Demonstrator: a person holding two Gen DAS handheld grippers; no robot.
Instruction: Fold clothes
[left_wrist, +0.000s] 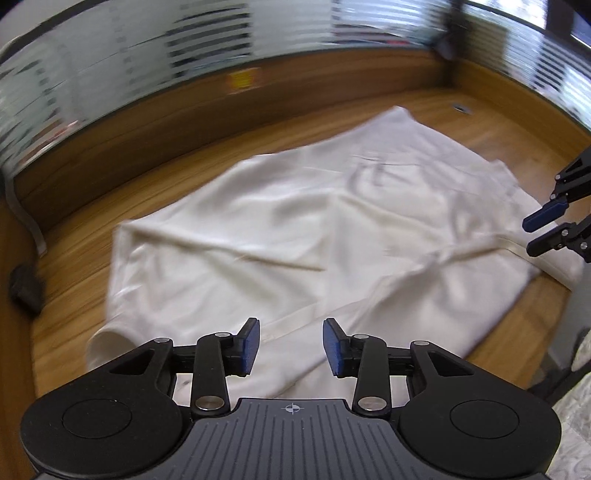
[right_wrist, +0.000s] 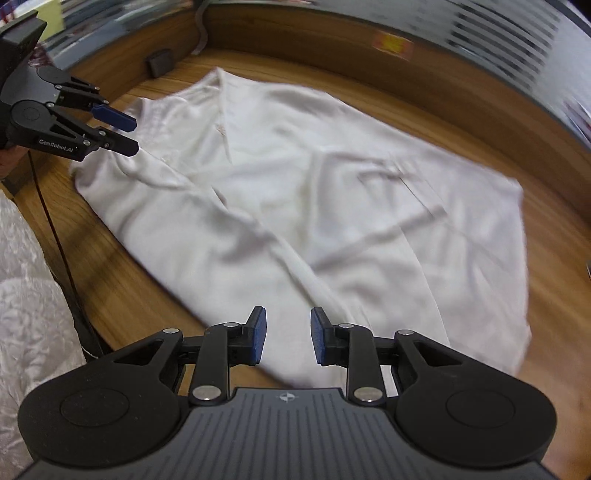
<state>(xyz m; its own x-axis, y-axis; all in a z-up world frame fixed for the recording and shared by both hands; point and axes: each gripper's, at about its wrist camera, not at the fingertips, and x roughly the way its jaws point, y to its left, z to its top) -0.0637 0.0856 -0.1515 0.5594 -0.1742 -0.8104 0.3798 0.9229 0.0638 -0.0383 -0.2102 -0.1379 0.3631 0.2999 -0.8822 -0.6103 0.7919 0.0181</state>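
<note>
1. A wooden tabletop (left_wrist: 436, 107) with a warm brown grain fills the lower part of both views.
2. A raised wooden rim (left_wrist: 155, 122) runs along its far edge.
3. Behind the rim stands a glass partition with frosted horizontal stripes (left_wrist: 207, 40), blurred in both views.
4. A yellow label (left_wrist: 242, 79) sits on the rim, too blurred to read.
5. A small dark block (left_wrist: 26, 288) lies on the tabletop near a pale strip (left_wrist: 22, 218) that runs down the rim.
6. A round cable grommet (left_wrist: 460, 108) is set into the tabletop.
7. Daylight comes through the glass.
</note>
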